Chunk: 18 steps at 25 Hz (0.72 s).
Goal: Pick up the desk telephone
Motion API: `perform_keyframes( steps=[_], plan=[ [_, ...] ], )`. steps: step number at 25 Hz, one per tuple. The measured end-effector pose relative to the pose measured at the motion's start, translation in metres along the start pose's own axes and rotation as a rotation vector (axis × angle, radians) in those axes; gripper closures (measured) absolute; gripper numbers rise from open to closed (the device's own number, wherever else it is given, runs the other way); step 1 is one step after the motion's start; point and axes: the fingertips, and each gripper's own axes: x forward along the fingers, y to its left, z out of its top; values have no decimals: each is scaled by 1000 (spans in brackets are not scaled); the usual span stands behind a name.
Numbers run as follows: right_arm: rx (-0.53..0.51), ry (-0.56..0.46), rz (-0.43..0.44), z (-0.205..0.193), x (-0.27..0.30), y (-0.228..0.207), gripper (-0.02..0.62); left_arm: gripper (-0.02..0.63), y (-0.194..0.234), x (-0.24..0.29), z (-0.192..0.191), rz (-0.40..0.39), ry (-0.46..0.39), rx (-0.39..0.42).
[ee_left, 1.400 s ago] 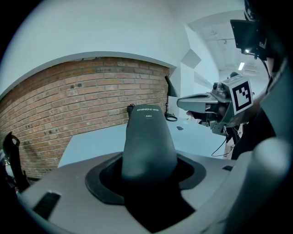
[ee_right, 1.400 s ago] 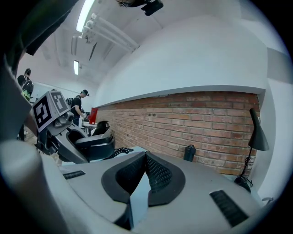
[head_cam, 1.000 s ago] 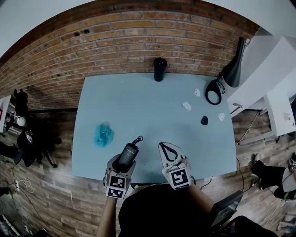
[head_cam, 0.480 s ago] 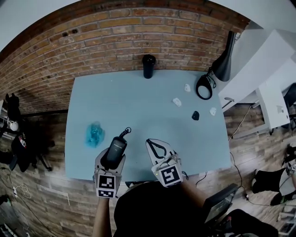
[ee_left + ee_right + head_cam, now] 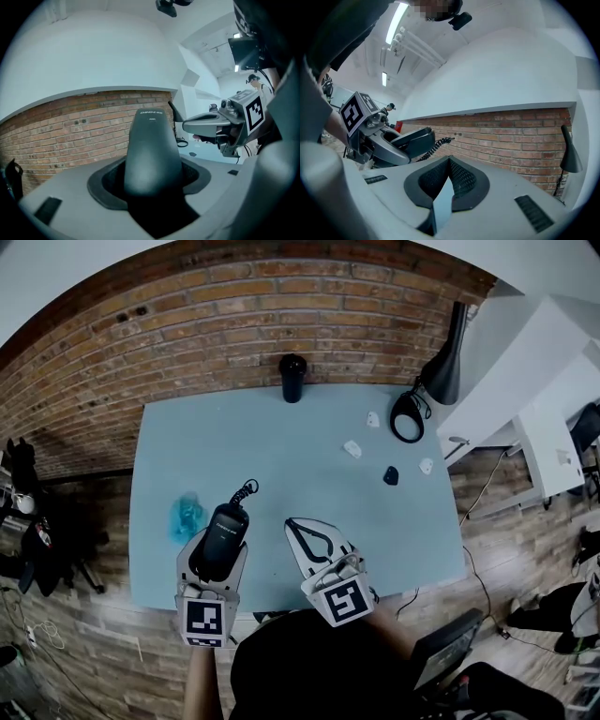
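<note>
Gripping the black telephone handset (image 5: 228, 521) in the left gripper (image 5: 221, 549), I am seeing it over the near-left part of the pale blue table (image 5: 281, 446), close to the front edge. In the left gripper view the handset (image 5: 152, 150) is standing up between the two grey jaws, which are closing on its lower part from either side while its rounded top is pointing towards the brick wall (image 5: 70, 136). Its coiled cord (image 5: 245, 491) is trailing off the far end. I cannot tell whether the handset is touching the tabletop.

Just to its right, the right gripper (image 5: 292, 526) is lying over the same front edge. In the right gripper view its jaws are meeting at the tips (image 5: 449, 161) with nothing between them, and the handset (image 5: 410, 139) is showing off to the left.

A crumpled blue thing (image 5: 186, 517) is sitting on the table just left of the handset. Well apart, at the far edge by the wall, a black cylinder (image 5: 292, 378) is standing upright. Towards the far right corner, a black cable loop (image 5: 408, 416) is lying below a black lamp (image 5: 445, 367), with three small white pieces (image 5: 352, 448) and one small black piece (image 5: 390, 474) scattering near it.
</note>
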Motion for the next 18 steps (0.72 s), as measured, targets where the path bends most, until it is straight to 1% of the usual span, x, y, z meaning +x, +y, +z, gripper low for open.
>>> perform_keyframes(
  steps=[3,5,7,9,12,14,18],
  plan=[
    [-32,-47,14,13,1,1,586,306,-2,-6,12,8,-21,-16],
    [-42,-59,30,14,1,1,586,306,-5,-8,13,17,-11,-21],
    [-35,-31,40,5,-1,2,586,306,-9,-8,11,18,5,-19],
    [-25,-5,38,-3,-4,2,586,307,-12,-5,8,12,0,-18],
    [33,51,17,-16,-8,3,586,307,-13,-3,2,2,-2,-27],
    [33,74,20,-20,-7,5,586,306,-13,-3,-3,0,-7,-33],
    [20,100,44,-29,-2,12,586,306,-11,-6,-17,0,14,-39]
  ],
)
